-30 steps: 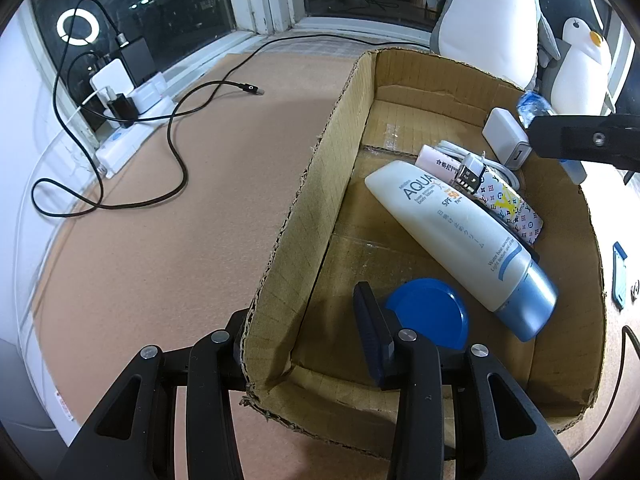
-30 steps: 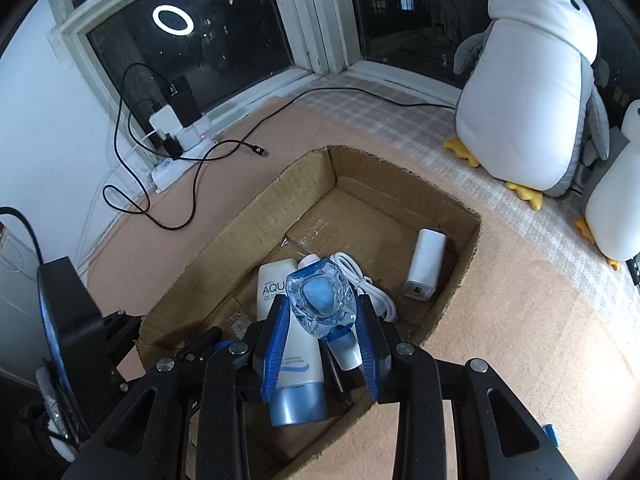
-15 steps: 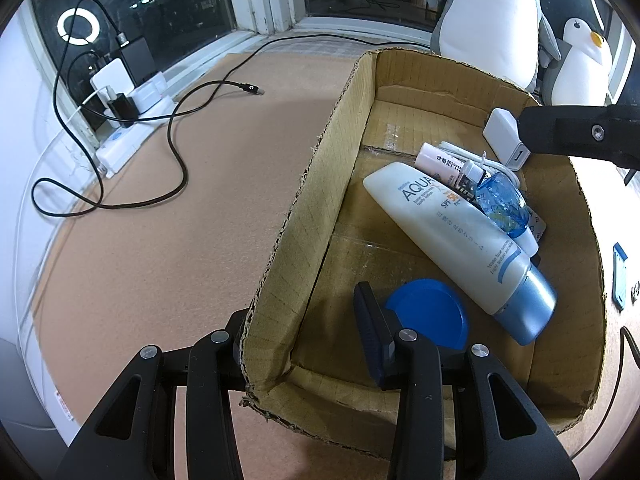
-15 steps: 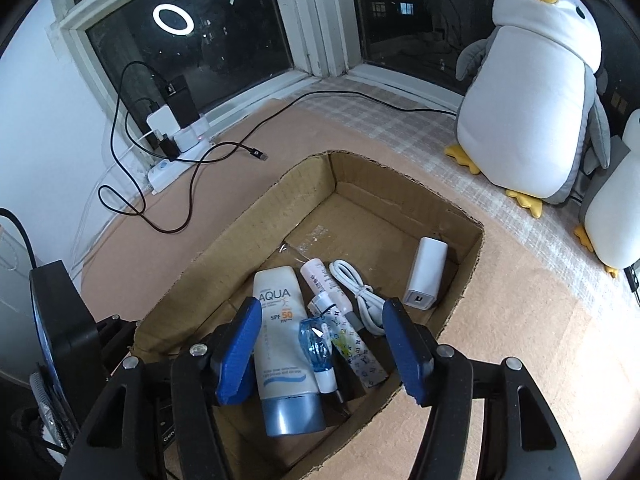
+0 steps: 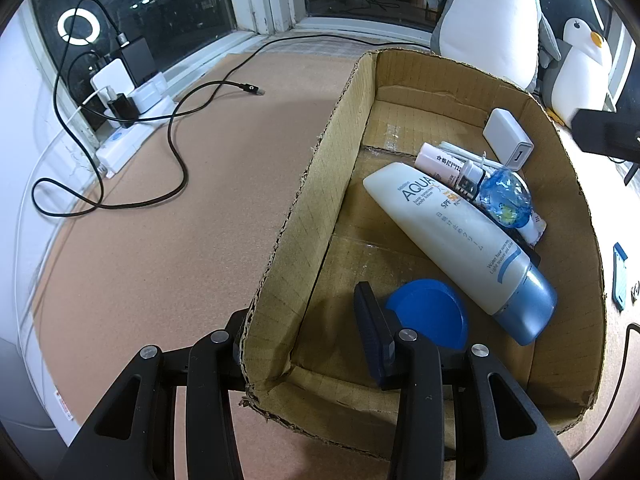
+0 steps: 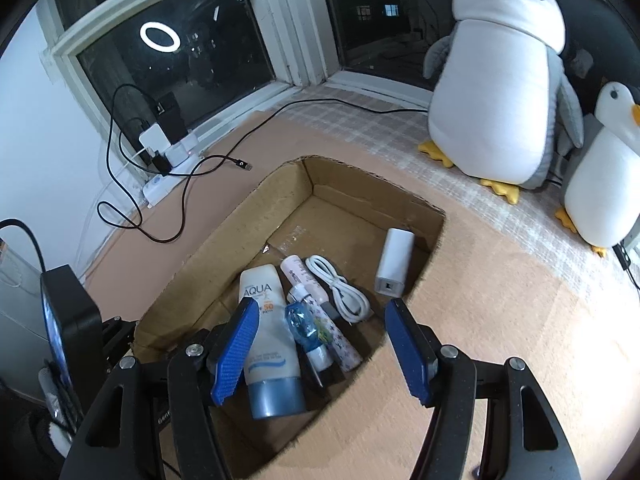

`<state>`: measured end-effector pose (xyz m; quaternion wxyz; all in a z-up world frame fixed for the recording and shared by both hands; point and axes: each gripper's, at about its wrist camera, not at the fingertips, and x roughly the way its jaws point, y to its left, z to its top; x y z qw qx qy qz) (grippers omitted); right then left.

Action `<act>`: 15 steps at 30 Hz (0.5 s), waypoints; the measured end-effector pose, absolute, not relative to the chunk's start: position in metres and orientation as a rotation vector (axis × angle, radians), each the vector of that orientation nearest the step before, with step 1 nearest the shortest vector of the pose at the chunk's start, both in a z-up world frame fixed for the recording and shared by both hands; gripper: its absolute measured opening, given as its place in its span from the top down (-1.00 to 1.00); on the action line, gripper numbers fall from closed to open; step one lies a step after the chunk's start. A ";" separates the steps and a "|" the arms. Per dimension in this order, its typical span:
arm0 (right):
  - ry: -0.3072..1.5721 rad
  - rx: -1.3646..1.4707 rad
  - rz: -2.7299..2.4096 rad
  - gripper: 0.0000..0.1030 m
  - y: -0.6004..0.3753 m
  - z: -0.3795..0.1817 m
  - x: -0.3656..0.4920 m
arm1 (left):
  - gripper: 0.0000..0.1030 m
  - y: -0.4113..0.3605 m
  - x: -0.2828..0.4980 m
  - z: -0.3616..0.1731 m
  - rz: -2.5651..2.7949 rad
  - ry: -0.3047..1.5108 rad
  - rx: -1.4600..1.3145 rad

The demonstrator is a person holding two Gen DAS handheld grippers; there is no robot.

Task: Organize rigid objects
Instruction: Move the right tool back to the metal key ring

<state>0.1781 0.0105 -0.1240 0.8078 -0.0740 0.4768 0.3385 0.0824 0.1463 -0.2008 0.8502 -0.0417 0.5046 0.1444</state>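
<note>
Small bottle [image 6: 306, 330] dropped into cardboard box [image 6: 434, 236]; right hand-held gripper [image 6: 320, 346] now spread empty; left hand-held gripper [image 5: 304, 332] clamps wall.

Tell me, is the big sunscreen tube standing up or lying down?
Lying down. The sunscreen tube rests flat on the box floor, its blue cap toward the camera.

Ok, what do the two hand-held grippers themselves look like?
Both match: matte black plastic frames with triangular cut-outs and round silver screw heads. The right hand-held gripper has two fingers faced with blue ribbed pads. On the left hand-held gripper, one dark blue pad shows; the other finger is behind the box wall. No sleeves or markings show.
</note>
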 end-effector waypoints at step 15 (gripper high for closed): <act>1.029 -0.006 0.647 -0.20 -0.076 -0.118 0.176 | 0.24 0.146 0.083 -0.201 0.304 1.063 -0.089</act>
